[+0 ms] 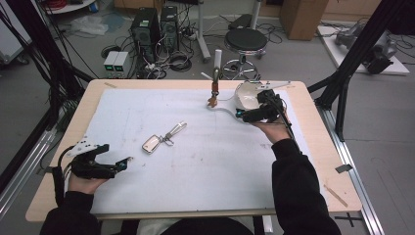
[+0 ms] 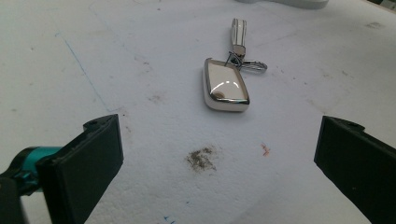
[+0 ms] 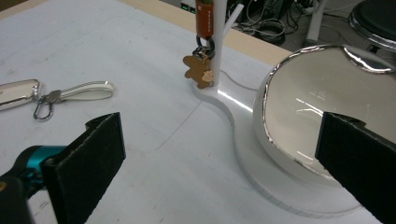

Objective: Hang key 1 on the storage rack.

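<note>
A white key fob [image 1: 151, 144] with a chrome edge lies on the white mat, with its white strap [image 1: 177, 129] and clip stretched toward the far right. In the left gripper view the key fob [image 2: 225, 86] lies ahead of my left gripper [image 2: 217, 154], whose jaws stand wide apart with nothing between them. That left gripper [image 1: 122, 164] rests near the table's front left. My right gripper [image 1: 248, 105] is open at the far right, beside a white stand [image 1: 218, 63]. An orange tag [image 3: 204, 18] and a brown bear charm [image 3: 198, 71] hang from the stand. My right gripper [image 3: 219, 154] holds nothing.
The stand's flat white base [image 3: 243, 135] carries a chrome-rimmed white dish [image 3: 308, 107] that lies close to the right jaw. The wooden table edge [image 1: 313, 112] runs just right of the dish. A stool [image 1: 245, 40] and computer towers [image 1: 147, 27] stand on the floor beyond the table.
</note>
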`<state>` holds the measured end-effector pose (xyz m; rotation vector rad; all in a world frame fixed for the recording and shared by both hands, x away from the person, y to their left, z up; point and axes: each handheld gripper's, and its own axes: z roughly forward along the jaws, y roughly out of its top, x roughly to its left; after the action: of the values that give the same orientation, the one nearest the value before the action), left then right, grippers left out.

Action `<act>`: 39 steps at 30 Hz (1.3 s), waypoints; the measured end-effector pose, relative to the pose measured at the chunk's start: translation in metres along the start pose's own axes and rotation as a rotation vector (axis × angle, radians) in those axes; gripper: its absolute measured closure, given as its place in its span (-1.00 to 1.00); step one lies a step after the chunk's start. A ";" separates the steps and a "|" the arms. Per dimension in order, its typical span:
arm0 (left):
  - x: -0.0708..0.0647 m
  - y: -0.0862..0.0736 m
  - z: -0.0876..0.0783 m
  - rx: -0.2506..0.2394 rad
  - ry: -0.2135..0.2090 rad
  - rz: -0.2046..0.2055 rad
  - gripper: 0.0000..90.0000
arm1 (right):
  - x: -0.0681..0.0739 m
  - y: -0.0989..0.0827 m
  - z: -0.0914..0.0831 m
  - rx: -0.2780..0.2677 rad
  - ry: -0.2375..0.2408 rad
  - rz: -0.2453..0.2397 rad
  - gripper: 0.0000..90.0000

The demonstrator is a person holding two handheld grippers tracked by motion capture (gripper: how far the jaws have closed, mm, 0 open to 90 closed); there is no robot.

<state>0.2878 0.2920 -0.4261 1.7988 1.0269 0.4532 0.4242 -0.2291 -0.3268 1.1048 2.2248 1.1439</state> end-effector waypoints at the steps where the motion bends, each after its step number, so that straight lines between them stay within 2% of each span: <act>1: 0.000 0.000 0.000 0.000 0.001 0.000 -0.96 | 0.001 -0.002 -0.001 -0.002 0.005 -0.001 -0.98; 4: 0.000 0.000 0.000 0.000 0.001 0.000 -0.96 | 0.003 -0.009 -0.004 0.003 0.013 0.002 -0.98; 11: 0.000 0.000 0.000 0.003 0.001 0.002 -0.96 | 0.006 -0.027 -0.011 -0.022 0.021 -0.003 -0.98; 15: 0.000 0.000 0.000 0.005 0.002 0.003 -0.96 | 0.005 -0.041 -0.017 -0.030 0.028 0.013 -0.98; 23: 0.000 0.000 0.001 0.006 0.002 0.006 -0.96 | 0.005 -0.057 -0.022 -0.029 0.034 0.007 -0.98; 33: 0.000 0.000 0.000 0.007 0.002 0.004 -0.96 | 0.011 -0.080 -0.027 -0.015 0.047 -0.002 -0.98; 39: -0.001 0.000 0.000 0.004 0.001 0.006 -0.96 | 0.014 -0.093 -0.029 0.012 0.056 -0.013 -0.98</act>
<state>0.2874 0.2912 -0.4260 1.8057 1.0246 0.4559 0.3535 -0.2657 -0.3855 1.0745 2.2806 1.1709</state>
